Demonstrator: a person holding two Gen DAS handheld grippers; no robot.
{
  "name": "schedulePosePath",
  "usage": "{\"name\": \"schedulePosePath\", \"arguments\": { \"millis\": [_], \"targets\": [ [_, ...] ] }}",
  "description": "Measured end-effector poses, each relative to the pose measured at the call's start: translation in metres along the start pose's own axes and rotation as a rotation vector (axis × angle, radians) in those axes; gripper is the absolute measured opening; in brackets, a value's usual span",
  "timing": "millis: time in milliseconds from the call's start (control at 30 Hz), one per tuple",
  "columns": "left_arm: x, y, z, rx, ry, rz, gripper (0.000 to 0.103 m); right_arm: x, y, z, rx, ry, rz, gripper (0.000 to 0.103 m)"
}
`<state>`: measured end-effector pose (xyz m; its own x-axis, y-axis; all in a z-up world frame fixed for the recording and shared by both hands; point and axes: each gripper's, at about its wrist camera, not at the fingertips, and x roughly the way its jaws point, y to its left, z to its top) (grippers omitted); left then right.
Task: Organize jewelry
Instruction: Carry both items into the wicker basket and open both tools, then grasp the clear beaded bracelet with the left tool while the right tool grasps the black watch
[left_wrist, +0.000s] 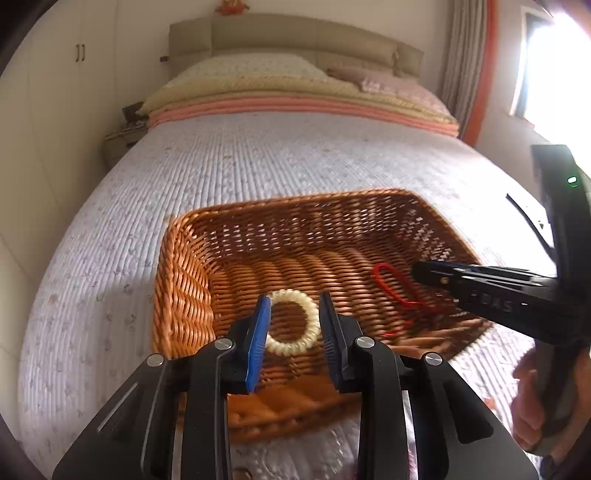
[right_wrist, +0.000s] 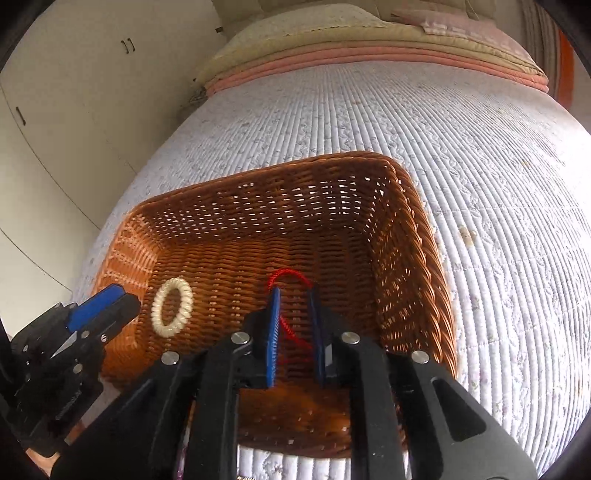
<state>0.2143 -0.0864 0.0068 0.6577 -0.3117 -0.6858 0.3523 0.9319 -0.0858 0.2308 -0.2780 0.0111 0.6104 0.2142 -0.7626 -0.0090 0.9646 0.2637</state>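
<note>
A brown wicker basket (left_wrist: 184, 280) (right_wrist: 417, 229) sits on the quilted bed. A cream spiral bracelet (left_wrist: 291, 323) (right_wrist: 173, 306) lies on its floor at the left. A red cord bracelet (left_wrist: 395, 291) (right_wrist: 291, 280) lies on the floor to the right. My left gripper (left_wrist: 295, 306) is open above the basket, its blue pads on either side of the cream bracelet without touching it. My right gripper (right_wrist: 295, 295) is open over the red cord, which lies loose between the fingers. Each gripper also shows in the other view: the right gripper (left_wrist: 419, 271) and the left gripper (right_wrist: 122, 299).
The basket rests near the foot of a bed with a pale quilt (left_wrist: 258, 158) (right_wrist: 480, 166). Folded blankets and pillows (left_wrist: 295, 96) lie at the headboard. White wardrobes (left_wrist: 55, 110) stand to the left, a bright window (left_wrist: 554, 74) and curtain to the right.
</note>
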Motion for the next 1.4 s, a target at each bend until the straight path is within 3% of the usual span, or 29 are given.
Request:
{"name": "schedulePosePath", "arguments": {
  "millis": [67, 100, 200, 333, 567, 767, 833, 933, 1067, 1233, 1400],
  "targets": [
    [-0.025, -0.003, -0.004, 0.005, -0.046, -0.027, 0.044, -0.015, 0.0, -0.005, 0.006, -0.013, 0.035, 0.017],
    [-0.04, -0.005, -0.007, 0.009, -0.075, -0.035, 0.052, -0.025, 0.001, -0.01, 0.009, -0.024, 0.051, 0.024],
    [-0.078, -0.008, -0.018, 0.02, -0.133, -0.064, 0.053, -0.055, 0.001, -0.031, 0.024, -0.037, 0.133, 0.045],
    [-0.122, -0.01, -0.04, 0.025, -0.178, -0.087, 0.053, -0.097, 0.01, -0.063, 0.007, -0.069, 0.205, 0.047],
    [-0.166, 0.005, -0.085, -0.036, -0.196, -0.127, 0.053, -0.13, 0.038, -0.121, -0.136, -0.089, 0.168, 0.047],
    [-0.153, 0.026, -0.115, -0.11, -0.119, -0.138, 0.053, -0.115, 0.041, -0.15, -0.16, -0.024, 0.167, 0.046],
    [-0.143, 0.032, -0.122, -0.126, -0.079, -0.153, 0.053, -0.105, 0.041, -0.155, -0.167, 0.004, 0.175, 0.037],
    [-0.122, 0.035, -0.131, -0.13, -0.011, -0.155, 0.051, -0.098, 0.044, -0.161, -0.183, 0.04, 0.193, 0.036],
    [-0.099, 0.039, -0.138, -0.148, 0.047, -0.16, 0.049, -0.084, 0.054, -0.168, -0.227, 0.077, 0.18, 0.036],
    [-0.077, 0.045, -0.142, -0.16, 0.105, -0.174, 0.042, -0.066, 0.057, -0.17, -0.246, 0.123, 0.17, 0.028],
    [-0.063, 0.039, -0.142, -0.142, 0.143, -0.143, 0.037, -0.051, 0.057, -0.169, -0.236, 0.157, 0.182, 0.026]
  ]
}}
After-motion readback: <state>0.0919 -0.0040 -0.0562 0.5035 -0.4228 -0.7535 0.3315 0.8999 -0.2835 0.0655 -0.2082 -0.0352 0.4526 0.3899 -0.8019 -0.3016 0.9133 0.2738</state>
